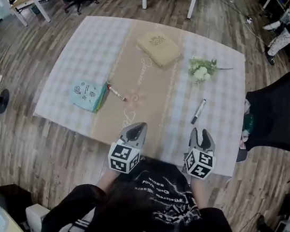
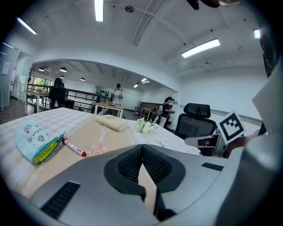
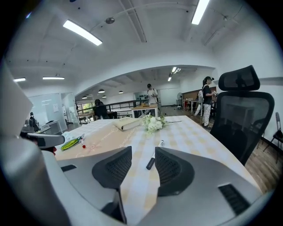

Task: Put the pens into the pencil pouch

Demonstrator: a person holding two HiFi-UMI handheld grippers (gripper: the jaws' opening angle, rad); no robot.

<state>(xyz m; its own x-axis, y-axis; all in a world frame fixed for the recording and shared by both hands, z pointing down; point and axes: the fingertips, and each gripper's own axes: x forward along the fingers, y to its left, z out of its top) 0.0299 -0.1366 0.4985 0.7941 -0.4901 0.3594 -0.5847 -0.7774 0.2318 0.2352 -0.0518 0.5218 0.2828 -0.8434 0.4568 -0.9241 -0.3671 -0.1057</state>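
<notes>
A light-blue pencil pouch [image 1: 88, 96] [image 2: 36, 142] with a green-yellow zip edge lies on the left half of the table. A white pen with red ends [image 1: 116, 92] [image 2: 73, 147] lies just to its right. A black and white marker [image 1: 198, 111] [image 3: 154, 155] lies on the right half. My left gripper [image 1: 135, 129] [image 2: 142, 152] is shut and empty at the table's near edge. My right gripper [image 1: 202, 137] [image 3: 143, 163] is open with nothing between its jaws, and the marker lies on the table beyond the gap.
A tan book [image 1: 159, 48] and a small bunch of white flowers [image 1: 202, 70] lie at the far side of the checked tablecloth [image 1: 90, 51]. A black office chair [image 1: 282, 113] stands right of the table. People and desks are farther off.
</notes>
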